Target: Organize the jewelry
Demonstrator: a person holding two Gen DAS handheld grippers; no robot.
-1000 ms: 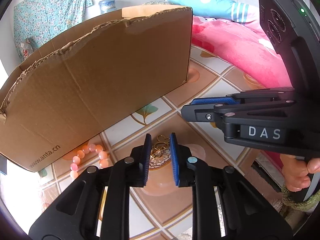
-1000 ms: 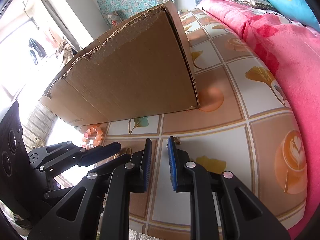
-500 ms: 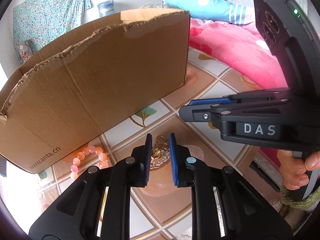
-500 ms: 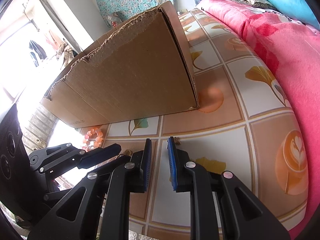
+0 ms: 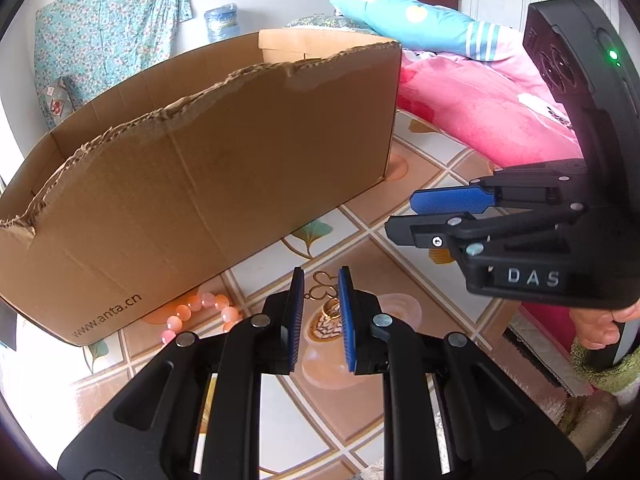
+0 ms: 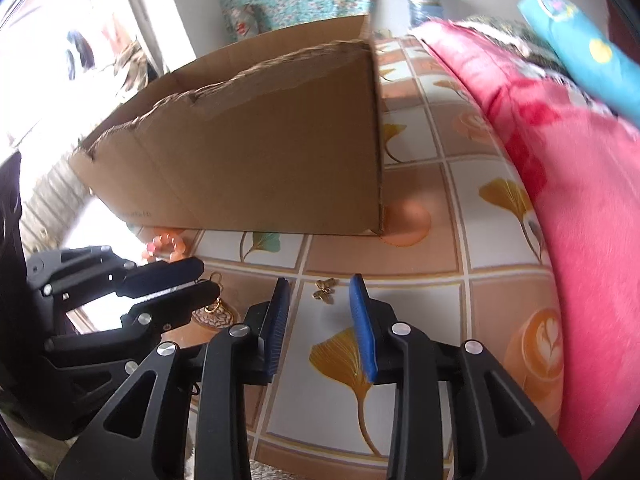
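Butterfly charm [image 6: 325, 290] between right fingers [image 6: 362, 322]

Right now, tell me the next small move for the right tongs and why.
Probably lower the right tongs straight down and close. They are open, and the small gold butterfly charm lies on the patterned cloth between their tips, not yet gripped. The cardboard box stands just beyond.

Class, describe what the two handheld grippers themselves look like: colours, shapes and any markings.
Both are matte black plastic with angular linkage arms, triangular cut-outs and silver round rivets. The left gripper and right gripper have flat fingers faced with textured blue pads. The right one's body bears white letters "DAS" and a green indicator light.
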